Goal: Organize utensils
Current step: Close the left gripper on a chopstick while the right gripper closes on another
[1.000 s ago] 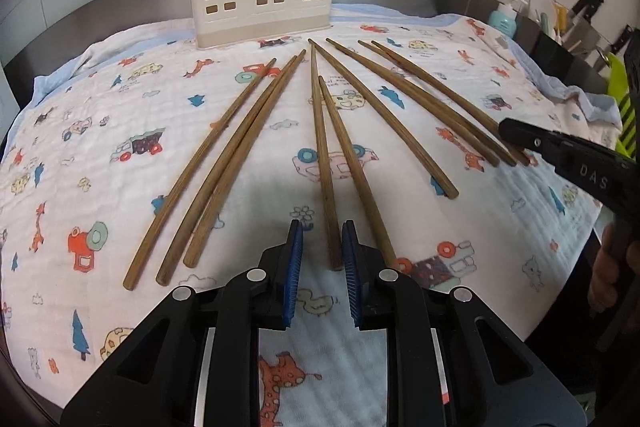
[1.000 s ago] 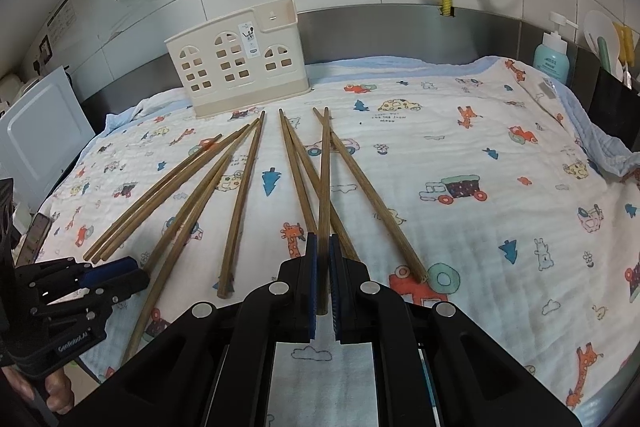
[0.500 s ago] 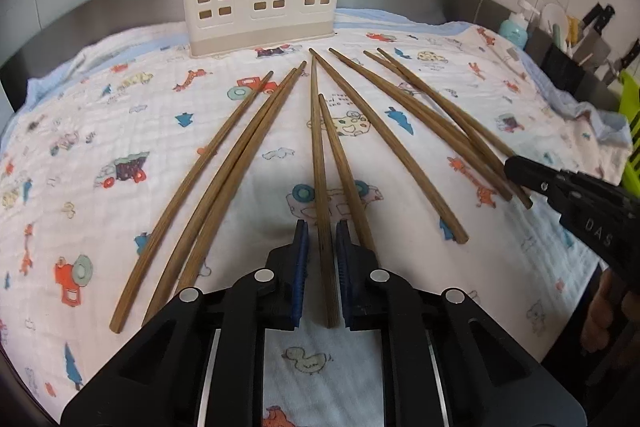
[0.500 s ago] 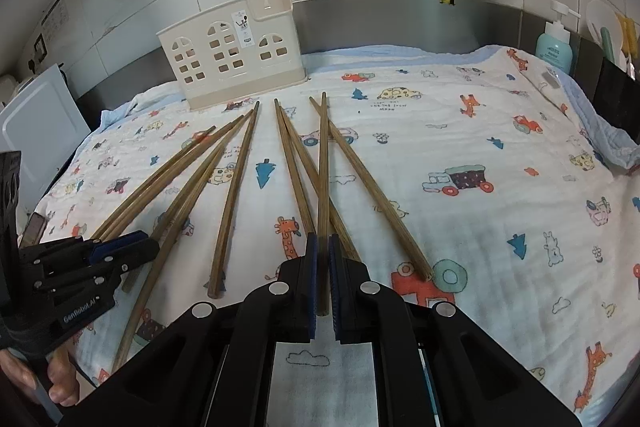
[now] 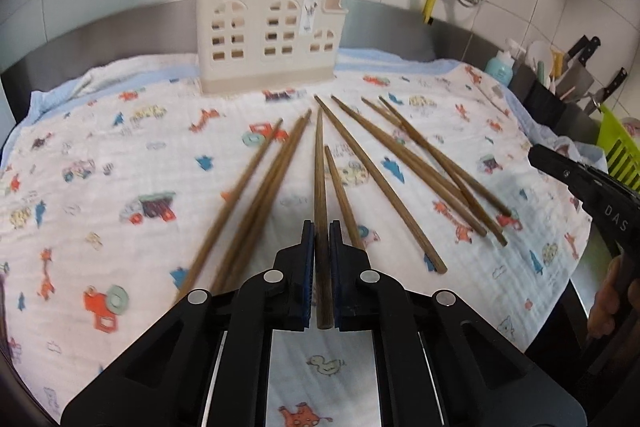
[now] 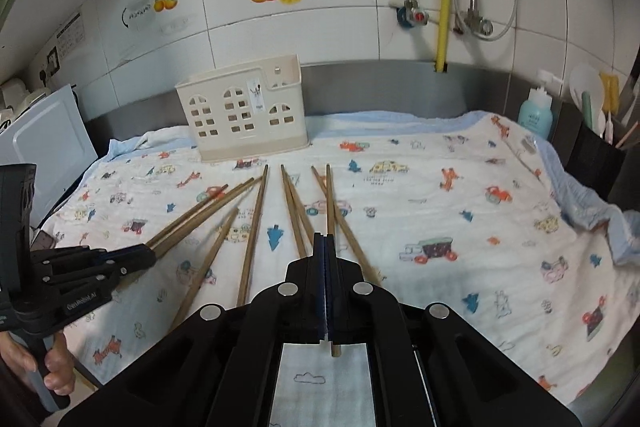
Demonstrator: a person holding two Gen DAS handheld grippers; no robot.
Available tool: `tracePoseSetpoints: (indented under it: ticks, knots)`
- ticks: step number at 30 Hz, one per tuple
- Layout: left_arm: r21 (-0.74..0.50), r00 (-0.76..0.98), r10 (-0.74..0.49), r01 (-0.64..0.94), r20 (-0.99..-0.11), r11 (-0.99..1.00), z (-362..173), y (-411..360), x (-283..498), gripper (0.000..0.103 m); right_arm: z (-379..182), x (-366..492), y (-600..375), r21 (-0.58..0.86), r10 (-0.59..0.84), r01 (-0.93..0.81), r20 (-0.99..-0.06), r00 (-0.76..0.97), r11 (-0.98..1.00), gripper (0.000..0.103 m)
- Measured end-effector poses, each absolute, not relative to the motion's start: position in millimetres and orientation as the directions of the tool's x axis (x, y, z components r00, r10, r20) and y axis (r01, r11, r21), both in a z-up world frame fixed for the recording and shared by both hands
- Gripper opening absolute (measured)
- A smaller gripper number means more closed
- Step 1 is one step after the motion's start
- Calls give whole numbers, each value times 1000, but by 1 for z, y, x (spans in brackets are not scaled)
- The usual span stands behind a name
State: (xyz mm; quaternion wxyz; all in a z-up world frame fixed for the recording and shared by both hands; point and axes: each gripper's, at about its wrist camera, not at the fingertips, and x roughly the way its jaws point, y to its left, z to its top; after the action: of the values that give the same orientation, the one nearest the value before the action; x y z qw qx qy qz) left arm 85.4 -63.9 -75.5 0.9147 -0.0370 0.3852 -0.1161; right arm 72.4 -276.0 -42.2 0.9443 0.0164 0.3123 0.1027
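Brown wooden chopsticks lay fanned on the surface; each hand-held gripper, left and right, clamped one; best lifted level toward cream plastic holder at far edge.

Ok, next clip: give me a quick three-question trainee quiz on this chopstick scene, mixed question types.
1. True or false: the left gripper is shut on a chopstick.
2. Multiple choice: where does the cream utensil holder stand? A) lying on its side at the near edge of the cloth; B) upright at the far edge of the printed cloth, by the steel backsplash; C) held in the right gripper.
3. Fill in: in the right wrist view, the right gripper's jaws are closed on one ____, whose end pokes out behind them.

Key: 1 true; 2 B; 3 chopstick.
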Motion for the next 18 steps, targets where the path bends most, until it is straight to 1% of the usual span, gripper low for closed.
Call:
tracePoseSetpoints:
  ticks: [3, 5, 7, 12, 13, 15, 16, 18]
  knots:
    - [-165, 679, -243, 180, -693, 970, -74, -60, 86, 6, -48, 72, -275, 104, 211, -186, -603, 769, 977, 0]
    - [-172, 676, -247, 177, -694, 969, -76, -59, 86, 6, -56, 71, -272, 111, 218, -191, -619, 755, 975, 2]
    - [-178, 675, -251, 176, -694, 968, -78, -57, 86, 6, -66, 71, -270, 126, 231, -196, -634, 738, 973, 9]
    - [-179, 673, -249, 172, -697, 969, -80, -56, 87, 6, -86, 77, -267, 142, 238, -194, -670, 703, 971, 10]
    - [-184, 672, -251, 170, -697, 968, -81, -55, 88, 6, -87, 78, -267, 141, 237, -194, -671, 702, 971, 10]
    - [-189, 667, -255, 171, -700, 967, -82, -54, 89, 6, -91, 82, -265, 142, 241, -198, -677, 696, 970, 17]
    - [-187, 666, -253, 171, -701, 967, -82, -55, 90, 6, -94, 84, -265, 136, 234, -195, -680, 695, 971, 18]
    - [-188, 666, -256, 174, -701, 967, -83, -55, 90, 6, -97, 88, -265, 140, 237, -194, -686, 688, 971, 18]
